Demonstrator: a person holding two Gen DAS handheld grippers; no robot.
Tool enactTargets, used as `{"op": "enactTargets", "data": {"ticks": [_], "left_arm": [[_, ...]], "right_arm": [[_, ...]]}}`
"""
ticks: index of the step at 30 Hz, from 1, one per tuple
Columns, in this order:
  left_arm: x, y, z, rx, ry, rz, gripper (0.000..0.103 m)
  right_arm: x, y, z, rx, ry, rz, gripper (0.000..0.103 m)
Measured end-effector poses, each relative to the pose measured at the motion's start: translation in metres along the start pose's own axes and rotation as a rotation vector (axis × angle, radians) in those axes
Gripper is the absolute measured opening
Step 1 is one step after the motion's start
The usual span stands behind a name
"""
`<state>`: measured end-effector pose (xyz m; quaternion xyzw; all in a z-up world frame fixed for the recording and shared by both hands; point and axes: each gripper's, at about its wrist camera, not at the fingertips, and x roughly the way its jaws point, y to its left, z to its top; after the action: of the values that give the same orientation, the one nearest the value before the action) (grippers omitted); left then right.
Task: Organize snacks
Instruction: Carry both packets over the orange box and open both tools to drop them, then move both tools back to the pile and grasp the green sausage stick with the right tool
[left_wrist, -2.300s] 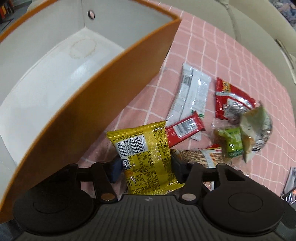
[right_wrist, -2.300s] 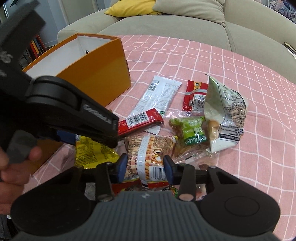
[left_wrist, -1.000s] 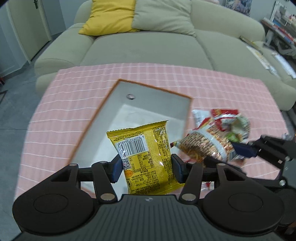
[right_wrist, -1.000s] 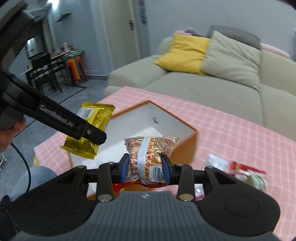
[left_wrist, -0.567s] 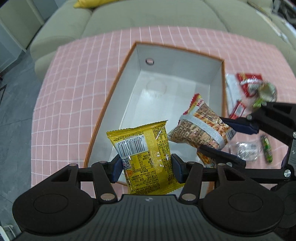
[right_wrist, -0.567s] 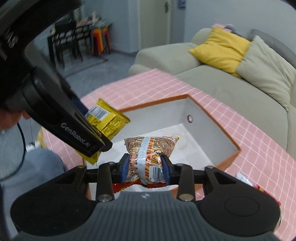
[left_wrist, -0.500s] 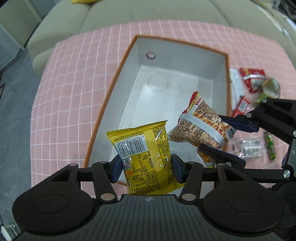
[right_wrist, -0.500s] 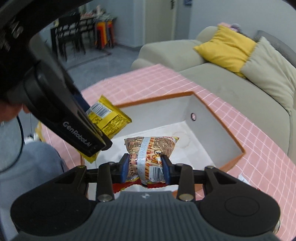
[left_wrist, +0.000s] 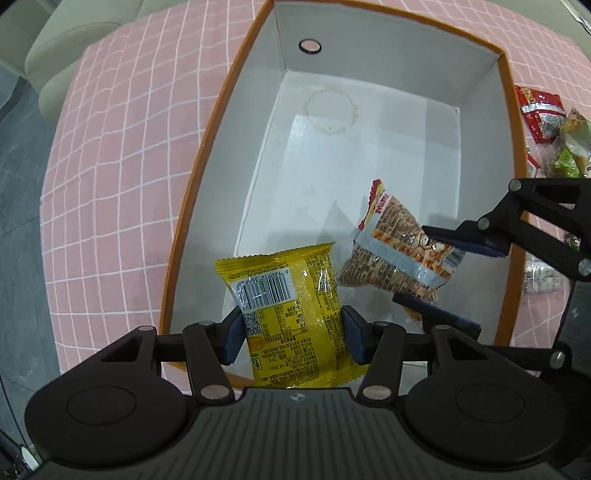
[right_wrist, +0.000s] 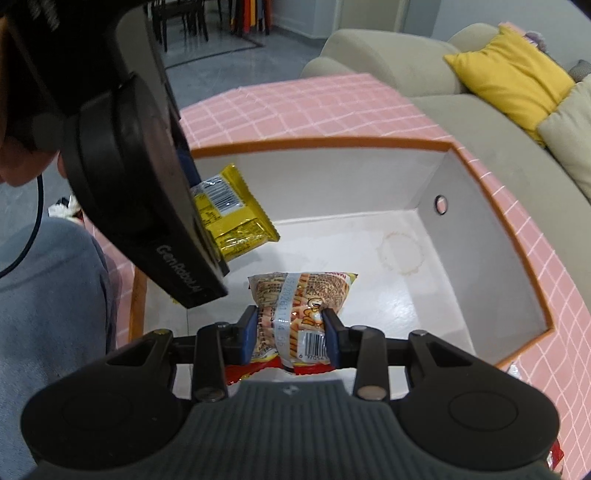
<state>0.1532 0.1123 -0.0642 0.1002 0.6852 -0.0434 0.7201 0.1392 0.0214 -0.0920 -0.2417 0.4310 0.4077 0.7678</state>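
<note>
Two grippers hold snack packets over an open orange box on a pink checked cloth.

The pink checked cloth (left_wrist: 110, 155) fills the left side and the upper right corner of the left wrist view, and the orange box (left_wrist: 207, 147), white inside, takes up the middle, with a ring stain on its floor towards the top. At the lower centre the left gripper (left_wrist: 291, 330) pinches the yellow packet (left_wrist: 288, 310) by its sides, barcode facing up, above the near end of the box. To its right, the right gripper (left_wrist: 432, 267) reaches in from the right edge and clamps the brown patterned packet (left_wrist: 391, 254) over the box's interior. A few loose snack packets (left_wrist: 543, 118) lie on the cloth at the far right edge, outside the box. In the right wrist view, a beige sofa (right_wrist: 406, 62) with a yellow cushion (right_wrist: 509, 77) sits at the upper right.
</note>
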Motion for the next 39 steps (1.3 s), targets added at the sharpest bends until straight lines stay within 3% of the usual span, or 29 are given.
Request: {"op": "enactTargets", "data": {"ticks": [12, 16, 20, 22, 32, 39], "left_arm": [[0.024, 0.001, 0.008, -0.007, 0.052, -0.008, 0.064], [0.02, 0.001, 0.006, -0.015, 0.04, -0.006, 0.07], [0.005, 0.005, 0.002, -0.035, -0.012, -0.015, 0.085], [-0.005, 0.004, -0.001, -0.048, -0.036, -0.015, 0.085], [-0.06, -0.013, -0.022, -0.037, -0.194, 0.004, 0.086], [-0.101, -0.04, -0.041, -0.037, -0.356, -0.015, 0.086]], "right_arm": [[0.026, -0.006, 0.006, 0.009, 0.059, -0.003, 0.037], [0.023, -0.007, 0.009, 0.016, 0.056, -0.009, 0.057], [0.013, -0.008, 0.01, 0.02, 0.037, -0.039, 0.071], [0.007, -0.009, 0.01, 0.025, 0.024, -0.052, 0.076], [-0.041, -0.017, -0.002, 0.11, -0.077, -0.103, 0.085], [-0.09, -0.022, -0.034, 0.232, -0.19, -0.172, 0.09]]}}
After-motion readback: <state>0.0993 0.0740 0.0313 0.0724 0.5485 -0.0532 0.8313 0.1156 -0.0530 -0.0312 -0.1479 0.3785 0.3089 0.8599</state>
